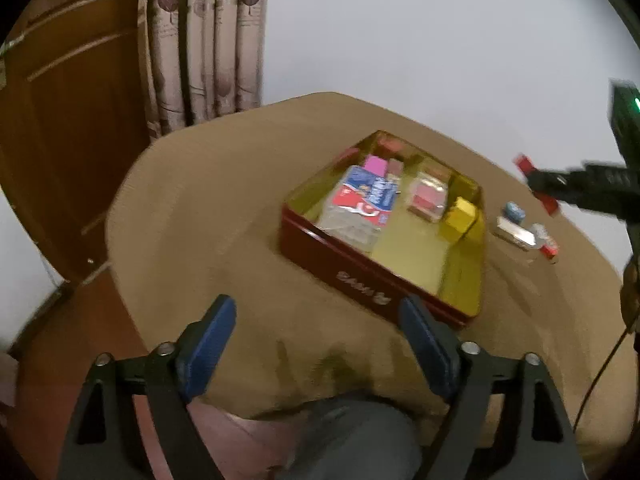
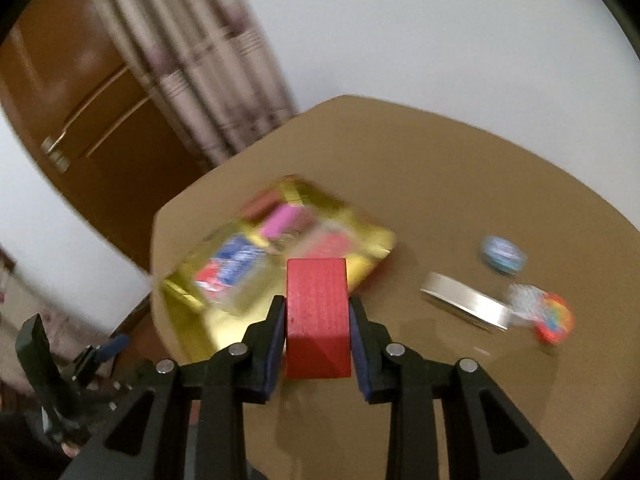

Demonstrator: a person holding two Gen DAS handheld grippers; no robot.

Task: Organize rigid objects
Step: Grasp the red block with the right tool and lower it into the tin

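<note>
Tan cloth covers the surface (image 2: 460, 168) on which a red-walled tin (image 1: 360, 276) with a gold lining stands, the landmark for everything else. Clamped between the blue pads of the right tongs (image 2: 318, 320) is a red wooden block (image 2: 318, 312), carried in the air just short of the tin's near wall and apparently on its way in. Inside the tin already lie a blue-and-red packet (image 1: 366, 200), a pink block (image 1: 376, 166), a yellow block (image 1: 460, 216) and a reddish clear case (image 1: 428, 196), so the sorting looks well advanced but not done. Left out on the cloth to the right of the tin are a small round blue tin (image 2: 502, 258), a flat silver box (image 2: 464, 300) and a crinkly rainbow-coloured item (image 2: 552, 316), blurred beyond naming. The left tongs (image 1: 316, 324) stand wide apart and empty, low before the tin's near wall, one pad overlapping its front corner in the left wrist view; whether it touches is unclear. Behind the tin hang patterned curtains (image 1: 208, 40) beside a brown wooden door (image 1: 68, 100) and a pale wall (image 1: 440, 40).
</note>
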